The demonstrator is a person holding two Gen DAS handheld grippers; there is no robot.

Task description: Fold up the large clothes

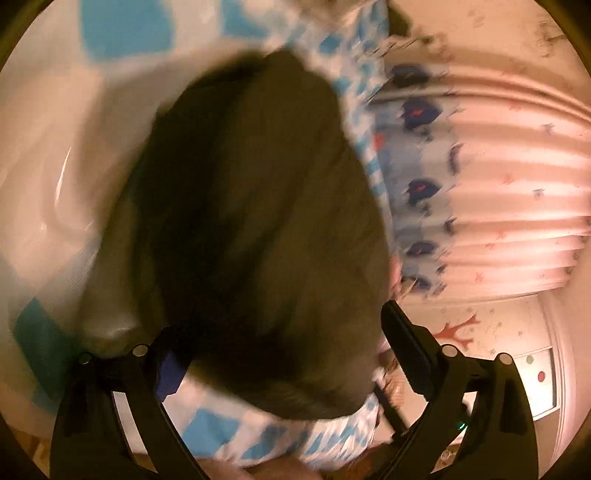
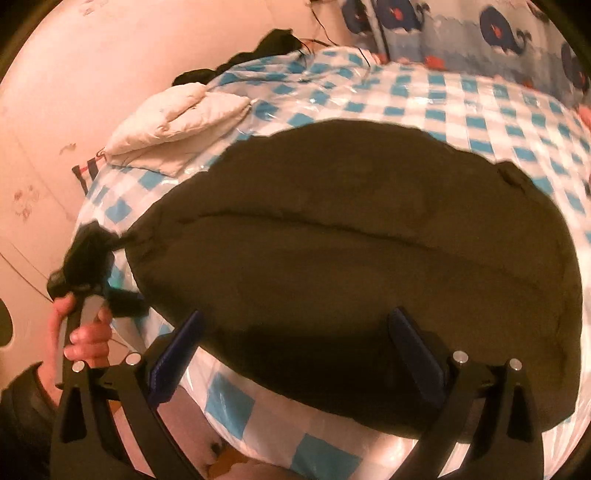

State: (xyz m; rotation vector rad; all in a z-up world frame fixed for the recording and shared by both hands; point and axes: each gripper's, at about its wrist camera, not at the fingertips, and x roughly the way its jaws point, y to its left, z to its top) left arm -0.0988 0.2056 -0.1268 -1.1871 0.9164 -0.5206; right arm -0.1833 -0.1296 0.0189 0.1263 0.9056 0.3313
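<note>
Spread flat across the bed point(image 2: 480, 122), on its blue-and-white checked cover under clear plastic: a large dark garment point(image 2: 351, 236), olive-brown, with one long seam or fold line running across the middle. Broad and rounded in outline, near edge just short of the edge of the mattress. No sleeves or collar to be made out, so hard to say whether already doubled once or only laid out; judged early to midway, with at least one more fold across and a final tidy left to do.

Right tool point(image 2: 295, 347): jaws wide apart, hovering over the near hem, nothing between them. Left tool point(image 2: 122, 295), seen from the right wrist view at the left corner of the garment, held by a hand point(image 2: 86, 332); blurred, so grip on the cloth not certain there. From its own camera, left tool point(image 1: 280, 347) apart too, dark fabric filling the gap in a heavy smear of motion, not visibly pinched.

Off to the far left of the bed, a cream quilted piece point(image 2: 177, 122), folded and set aside, possibly finished work. Further back, a black heap point(image 2: 273, 44) against the wall, perhaps waiting. Whale-print curtain point(image 2: 498, 26) behind.
</note>
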